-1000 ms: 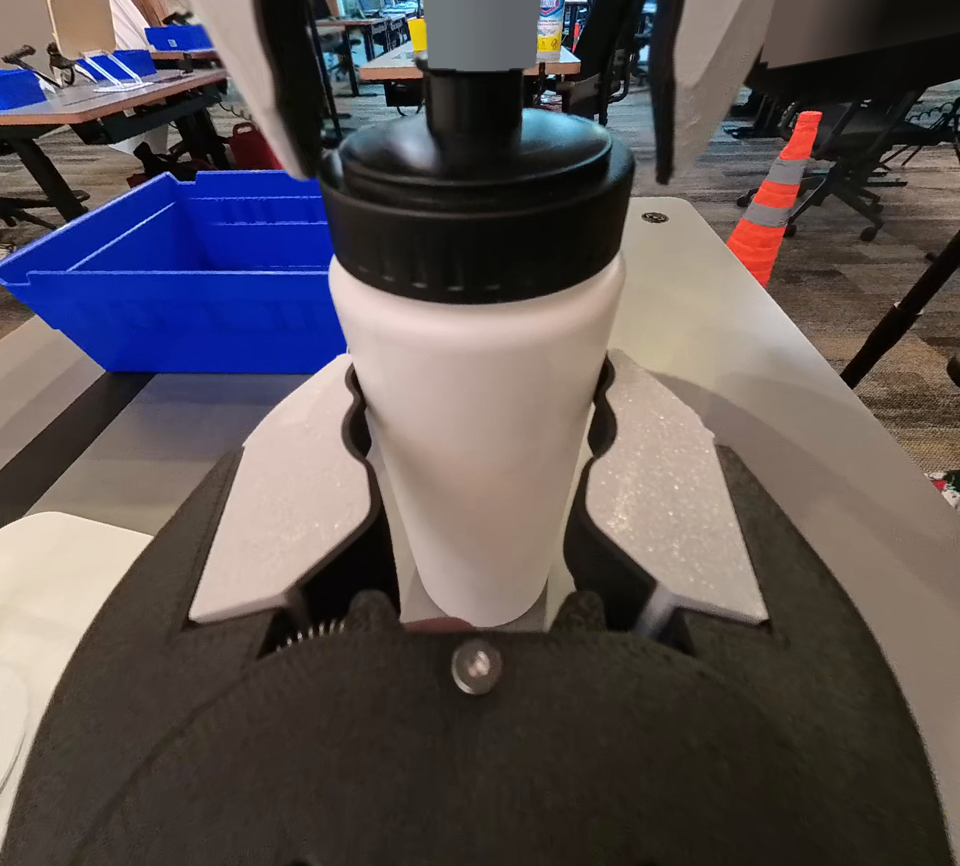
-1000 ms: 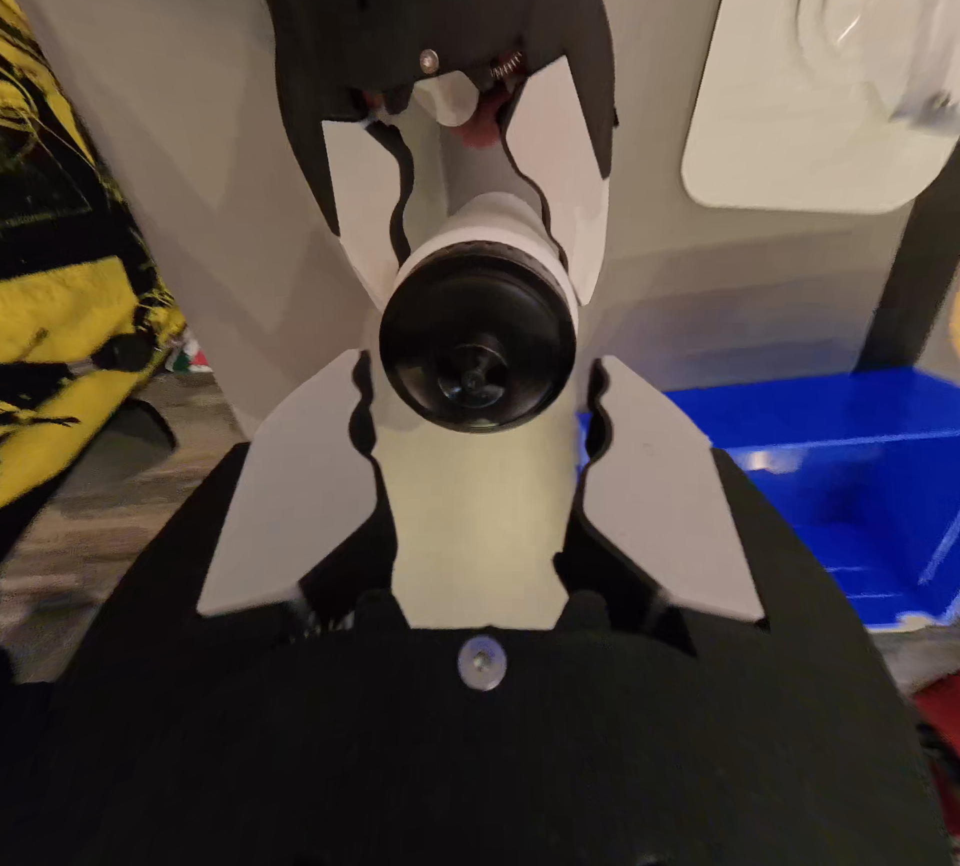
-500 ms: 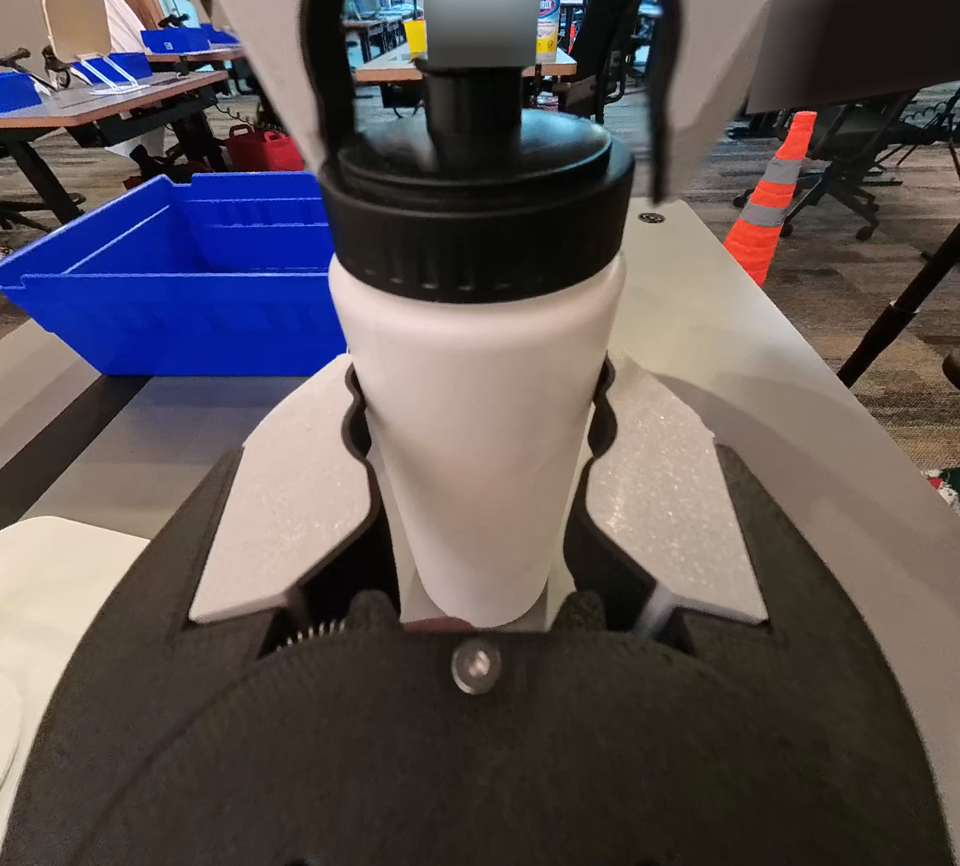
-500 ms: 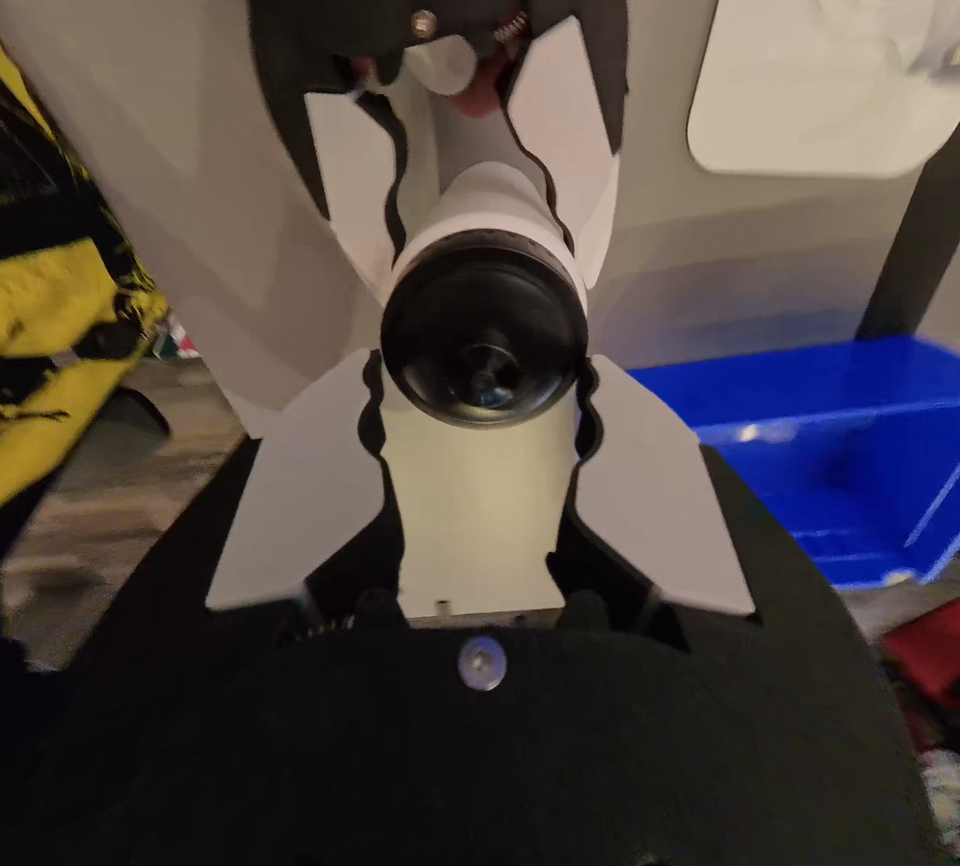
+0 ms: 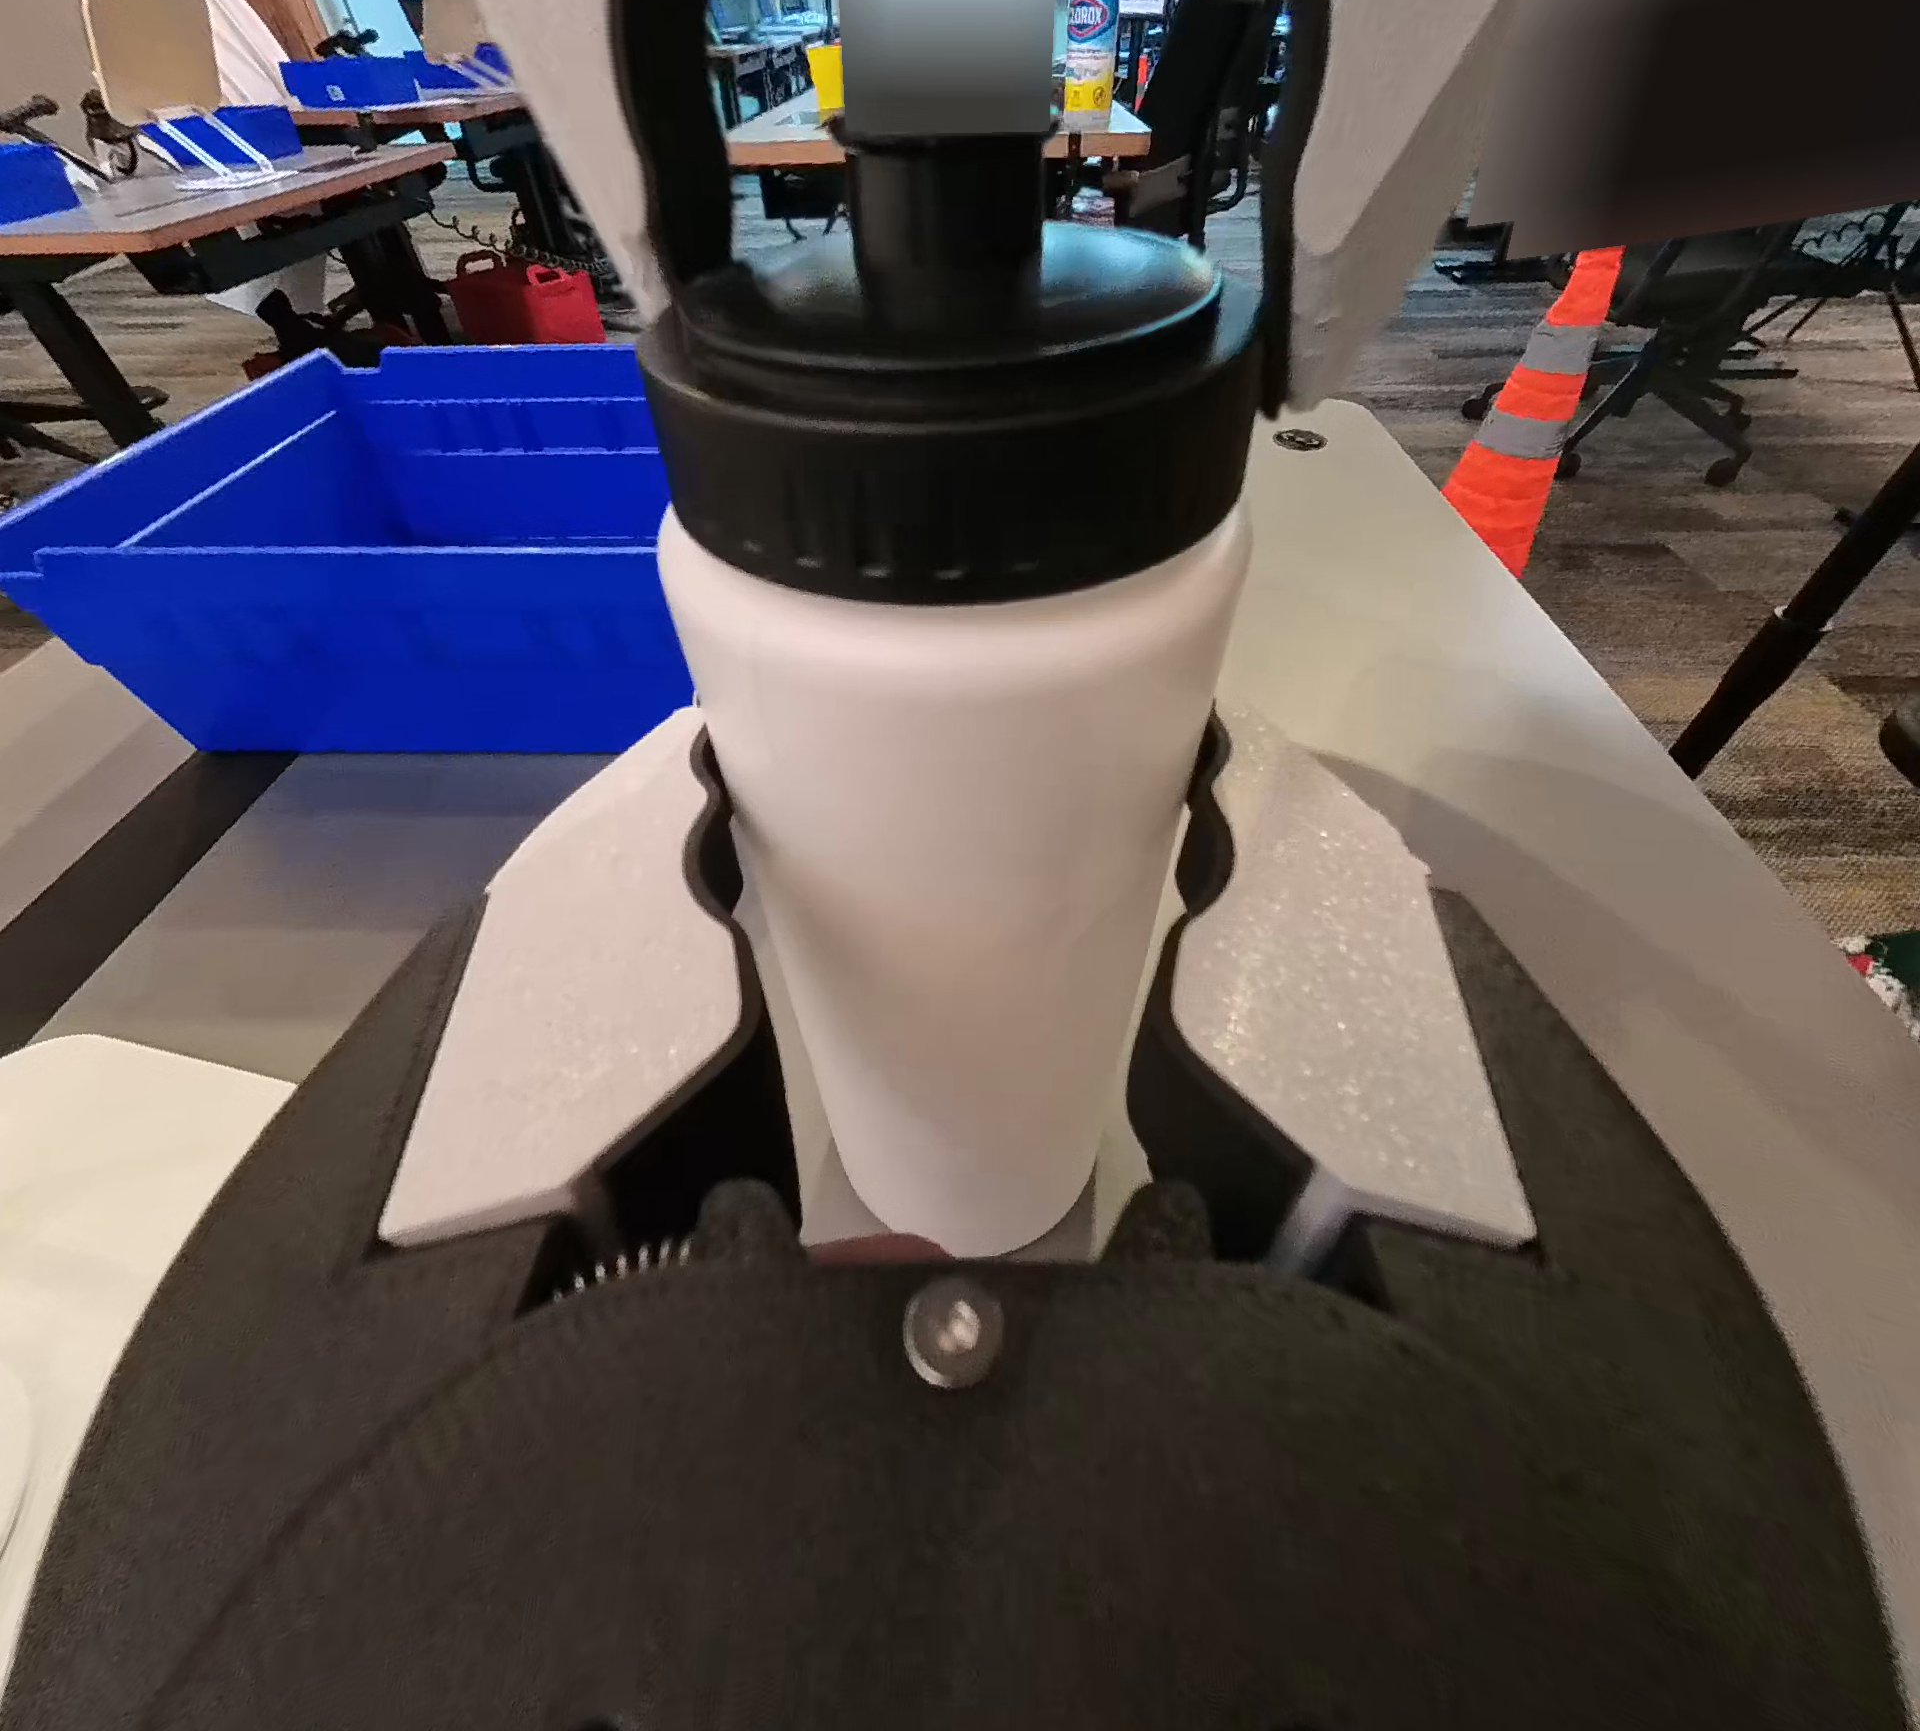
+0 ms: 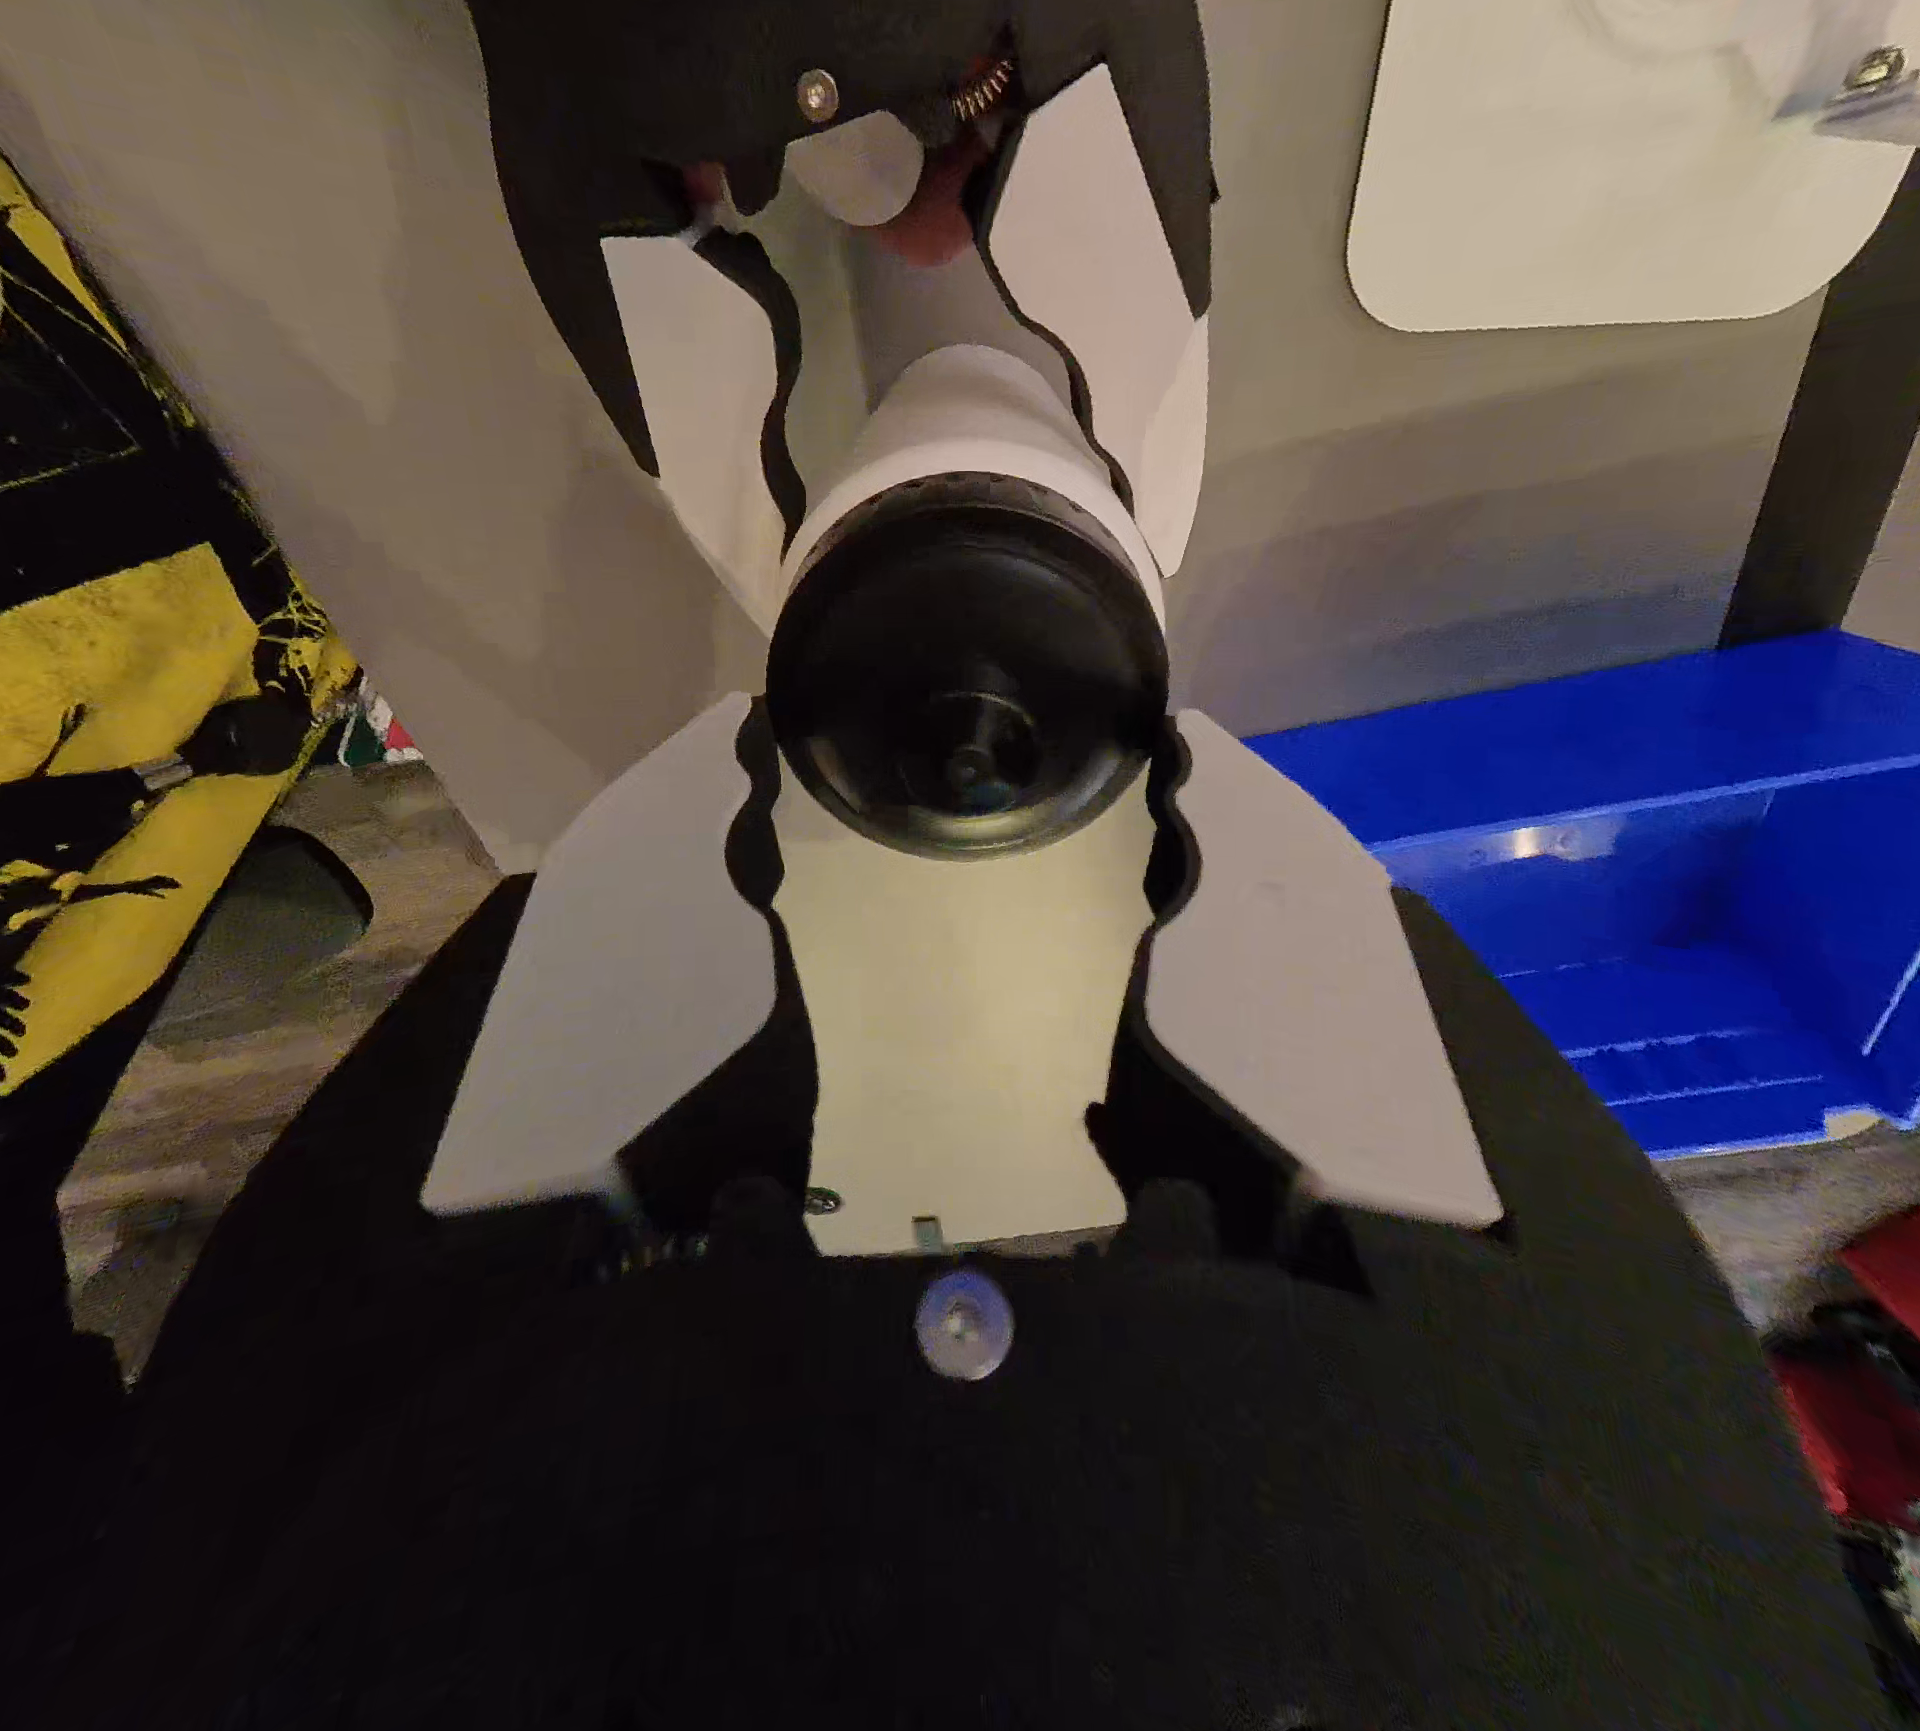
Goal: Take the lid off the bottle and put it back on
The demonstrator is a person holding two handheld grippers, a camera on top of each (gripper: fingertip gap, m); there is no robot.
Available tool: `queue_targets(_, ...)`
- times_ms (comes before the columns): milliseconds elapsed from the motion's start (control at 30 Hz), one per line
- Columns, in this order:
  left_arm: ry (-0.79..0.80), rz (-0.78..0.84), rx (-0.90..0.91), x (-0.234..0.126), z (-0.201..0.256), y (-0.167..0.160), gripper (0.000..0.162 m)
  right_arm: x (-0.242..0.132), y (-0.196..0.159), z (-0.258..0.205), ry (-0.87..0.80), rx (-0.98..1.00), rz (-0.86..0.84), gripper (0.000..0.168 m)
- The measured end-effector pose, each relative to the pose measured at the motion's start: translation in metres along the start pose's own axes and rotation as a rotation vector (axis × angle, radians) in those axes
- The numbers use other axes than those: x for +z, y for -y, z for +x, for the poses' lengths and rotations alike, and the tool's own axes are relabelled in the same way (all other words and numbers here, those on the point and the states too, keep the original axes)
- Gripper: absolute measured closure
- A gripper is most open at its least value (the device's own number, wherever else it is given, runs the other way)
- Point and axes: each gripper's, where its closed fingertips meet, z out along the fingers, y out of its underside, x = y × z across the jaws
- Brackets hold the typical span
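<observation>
While the left gripper (image 5: 961, 860) pinches the white bottle (image 5: 961, 850) around its lower body, holding it upright above the pale surface (image 5: 1507, 746), the right gripper (image 6: 961, 808) comes down from above with its fingers (image 5: 1361, 123) spread on either side of the black lid (image 5: 945, 434), which sits on the bottle. Whether they touch it I cannot tell. Just beside stands a blue bin (image 5: 343, 590).
</observation>
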Motion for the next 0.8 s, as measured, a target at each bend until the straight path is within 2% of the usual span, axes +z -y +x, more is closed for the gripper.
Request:
queue_targets(33,-0.001,0.000,0.001,0.0002,0.0005,0.0001,0.078,-0.0007,0.0007,0.0004,0.000,-0.063,-0.002,0.098)
queue_targets(100,-0.002,-0.002,0.002,0.0004,0.0007,0.0001,0.078,-0.0018,0.0046,0.0037,-0.035,-0.189,0.021,0.084)
queue_targets(200,-0.003,-0.001,0.001,0.0005,0.0008,0.0001,0.078,0.0007,-0.0003,0.0023,-0.041,-0.328,-0.023,0.099)
queue_targets(300,-0.005,0.001,-0.002,0.0002,0.0005,0.0001,0.078,0.0011,-0.0002,0.0022,-0.033,-0.276,-0.027,0.098)
queue_targets(400,-0.004,0.012,-0.018,-0.0006,-0.0015,0.0004,0.079,0.0016,0.0016,0.0025,0.004,-0.047,0.002,0.098)
queue_targets(467,-0.007,0.011,-0.014,-0.0011,-0.0010,0.0003,0.079,0.0021,0.0026,0.0013,0.002,0.009,0.018,0.098)
queue_targets(567,-0.011,0.005,0.005,0.0018,0.0035,0.0005,0.078,0.0006,-0.0002,-0.0020,-0.004,-0.089,-0.009,0.098)
queue_targets(633,-0.012,0.002,0.005,0.0020,0.0036,0.0006,0.078,-0.0007,0.0066,-0.0009,-0.025,-0.191,0.031,0.082)
queue_targets(700,-0.014,0.003,0.004,0.0020,0.0039,0.0006,0.078,0.0028,-0.0004,-0.0016,-0.036,-0.304,-0.017,0.097)
queue_targets(800,-0.016,0.006,0.000,0.0015,0.0037,0.0006,0.079,0.0063,-0.0019,-0.0009,-0.040,-0.321,-0.028,0.095)
